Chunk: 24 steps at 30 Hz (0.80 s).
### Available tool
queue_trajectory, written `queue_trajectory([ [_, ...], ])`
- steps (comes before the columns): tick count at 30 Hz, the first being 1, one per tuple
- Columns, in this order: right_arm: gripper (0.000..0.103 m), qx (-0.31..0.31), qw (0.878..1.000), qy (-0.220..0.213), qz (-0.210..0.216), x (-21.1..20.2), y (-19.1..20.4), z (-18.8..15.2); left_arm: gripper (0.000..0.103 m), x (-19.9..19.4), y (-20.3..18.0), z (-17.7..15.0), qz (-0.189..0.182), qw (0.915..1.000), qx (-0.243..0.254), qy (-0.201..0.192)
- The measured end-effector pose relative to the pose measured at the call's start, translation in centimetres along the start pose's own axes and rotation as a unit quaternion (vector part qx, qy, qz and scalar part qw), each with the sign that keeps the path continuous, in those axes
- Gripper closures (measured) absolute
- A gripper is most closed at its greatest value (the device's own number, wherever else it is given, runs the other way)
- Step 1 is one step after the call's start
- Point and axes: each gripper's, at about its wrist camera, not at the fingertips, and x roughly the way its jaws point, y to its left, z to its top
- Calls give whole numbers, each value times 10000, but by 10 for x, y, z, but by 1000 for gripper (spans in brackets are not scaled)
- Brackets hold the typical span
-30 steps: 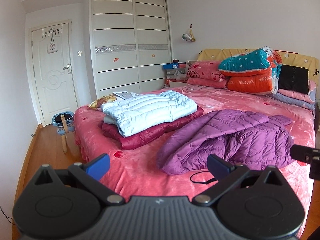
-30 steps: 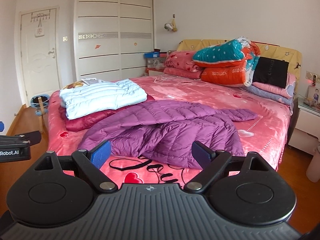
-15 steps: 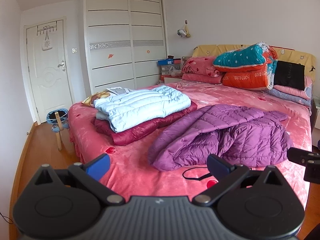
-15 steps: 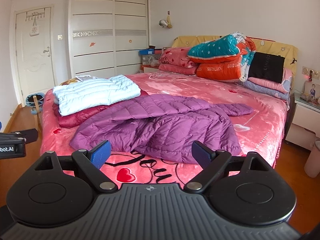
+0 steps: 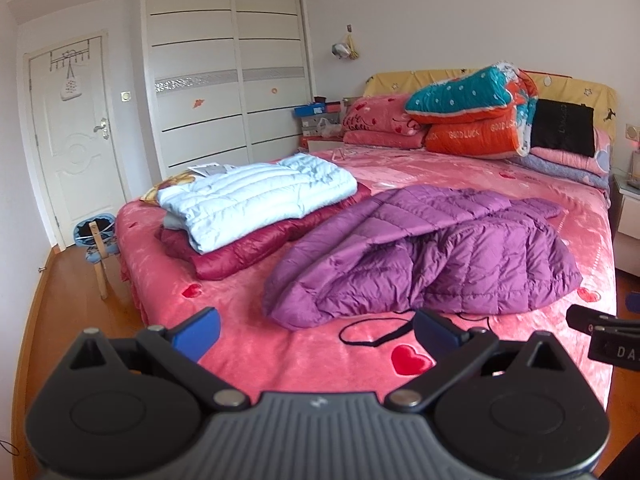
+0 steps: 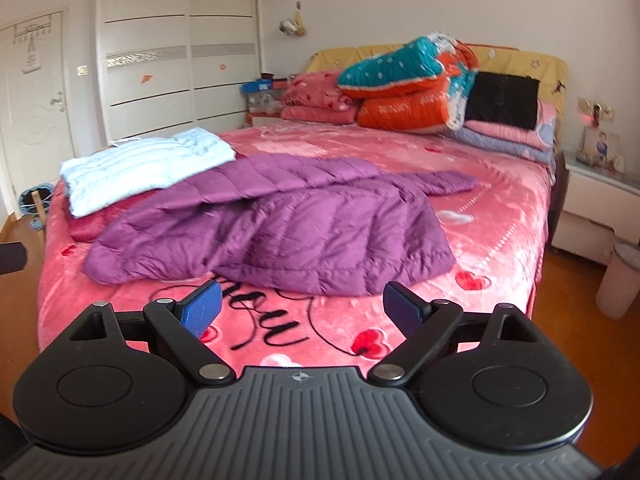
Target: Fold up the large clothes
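Blue pads face each other across a wide gap on the left claw [image 5: 316, 330]; its fingers are spread and hold nothing, hovering above the near edge of the bed [image 5: 280, 352]. The right claw [image 6: 302, 310] is likewise spread and empty, above the black lettering [image 6: 272, 320] on the pink bedspread. Just beyond both claws, the purple jacket [image 5: 424, 264] lies rumpled and unfolded across the middle of the bed, one sleeve [image 6: 440, 182] extending toward the right side. To its left, a light blue jacket [image 5: 256, 200] lies folded on top of a dark red jacket [image 5: 240, 252], which touches the purple jacket's edge. Pillows and folded quilts [image 5: 472, 116] are stacked at the headboard. A white wardrobe [image 5: 228, 68] and a door [image 5: 76, 136] stand behind.
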Motion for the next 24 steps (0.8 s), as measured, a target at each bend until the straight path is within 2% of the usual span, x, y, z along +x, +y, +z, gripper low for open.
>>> queue_trajectory([
  [14,0,201,9994,187,-231,47,-33,-23,1,40,-37,-10,-274,9992,276,129],
  [19,0,291,9984,405,-278,62,-45,-31,1,70,-38,-13,-138,9990,394,-132],
  [24,0,447,9970,605,-191,82,-55,-34,5,112,-29,-4,49,9994,306,-163],
])
